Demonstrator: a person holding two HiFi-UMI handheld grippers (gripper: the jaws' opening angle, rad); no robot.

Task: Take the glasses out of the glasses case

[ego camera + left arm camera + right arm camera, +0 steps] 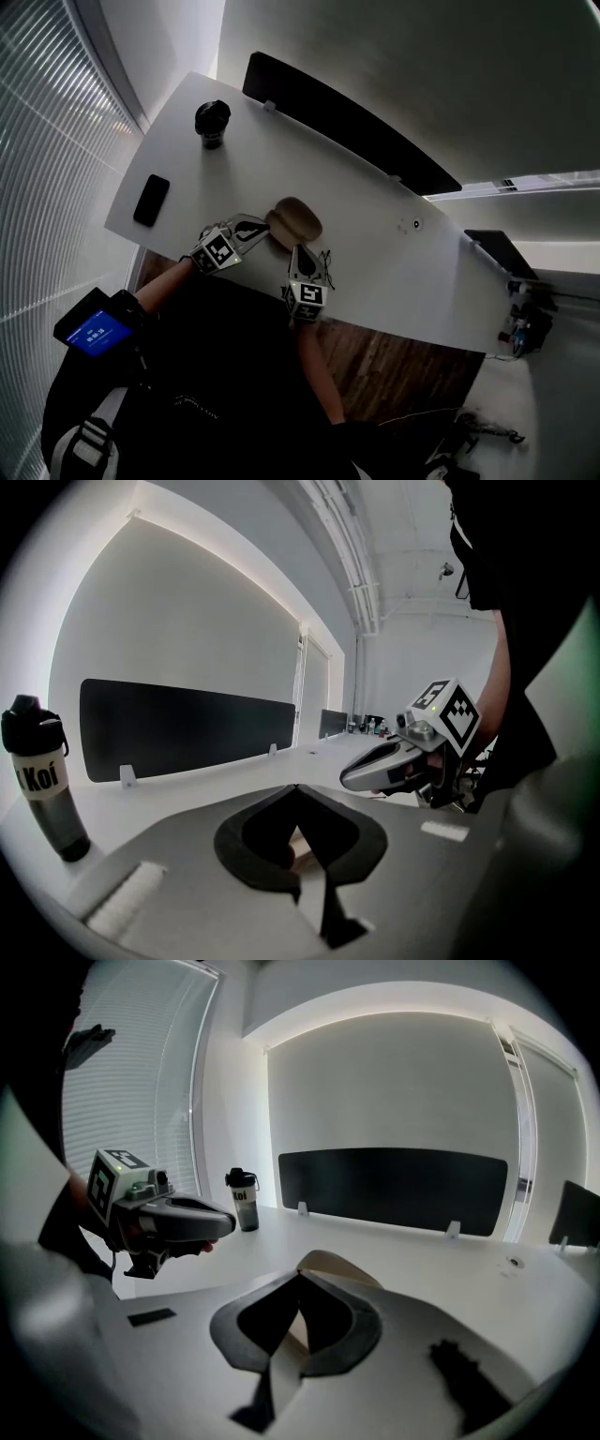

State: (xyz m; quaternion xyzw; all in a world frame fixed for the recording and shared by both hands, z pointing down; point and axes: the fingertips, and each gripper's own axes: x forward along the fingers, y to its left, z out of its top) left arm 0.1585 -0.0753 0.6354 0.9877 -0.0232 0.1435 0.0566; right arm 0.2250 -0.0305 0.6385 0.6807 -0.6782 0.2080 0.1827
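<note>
The tan glasses case (296, 219) lies near the front edge of the white table (403, 272). My left gripper (265, 227) reaches its left end, and in the left gripper view its jaws (298, 789) meet with a tan piece of the case (302, 853) between them. My right gripper (300, 247) comes in from the near side. Its jaws (300, 1277) are closed at the case's rounded edge (339, 1264). Each gripper shows in the other's view, the right (349, 778) and the left (230, 1222). I cannot make out the glasses, and the inside of the case is hidden.
A black bottle (212, 122) (42, 775) (243, 1199) stands at the table's far left, with a black phone (151, 199) nearer the front. A dark divider panel (347, 122) runs along the back edge. The table's front edge lies just behind both grippers.
</note>
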